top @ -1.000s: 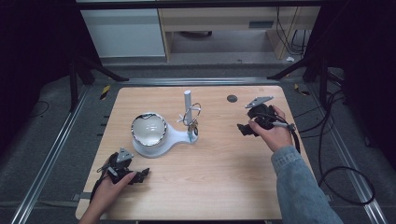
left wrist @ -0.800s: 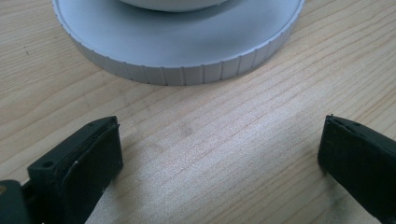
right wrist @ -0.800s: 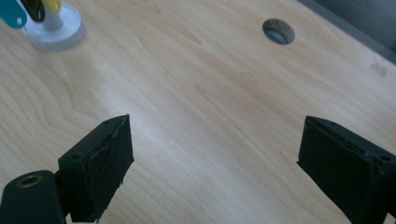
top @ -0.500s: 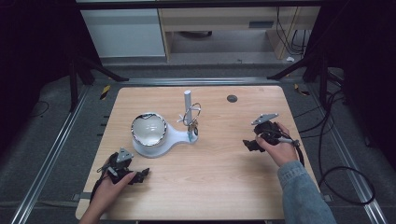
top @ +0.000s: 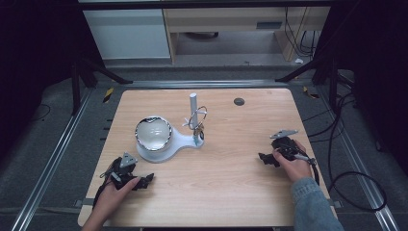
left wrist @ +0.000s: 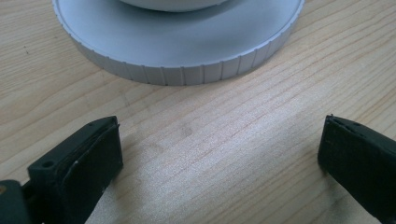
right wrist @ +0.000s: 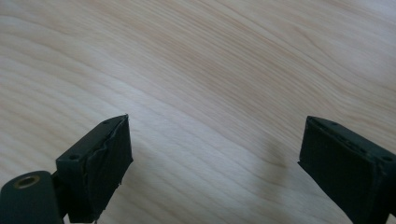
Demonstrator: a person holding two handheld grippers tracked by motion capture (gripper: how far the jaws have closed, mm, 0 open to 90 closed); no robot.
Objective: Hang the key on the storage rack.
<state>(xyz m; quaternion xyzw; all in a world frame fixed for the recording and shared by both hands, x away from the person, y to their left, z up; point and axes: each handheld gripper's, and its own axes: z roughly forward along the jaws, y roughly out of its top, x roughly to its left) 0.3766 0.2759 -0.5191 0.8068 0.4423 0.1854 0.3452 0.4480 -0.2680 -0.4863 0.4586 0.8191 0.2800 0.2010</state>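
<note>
Wooden tabletop (top: 216, 192); white stand (top: 166, 142), its long axis running from bowl rightward to post; left claw (top: 146, 180) just below it, wide; right claw (top: 263, 158) well right, wide.

1. A light wooden desk (top: 216, 192) with rounded corners stood on a grey floor.
2. A small dark round disc (top: 239, 101) lay flat near the desk's far edge, towards the far right corner.
3. A white cabinet (top: 127, 33) stood beyond the far edge, with a wooden shelf unit (top: 226, 24) just beside it.
4. Black cables (top: 356, 187) looped on the floor off the right edge.
5. A metal rail (top: 48, 168) ran along the left edge.
6. A yellow-and-black piece (top: 108, 94) lay off the far left corner.
</note>
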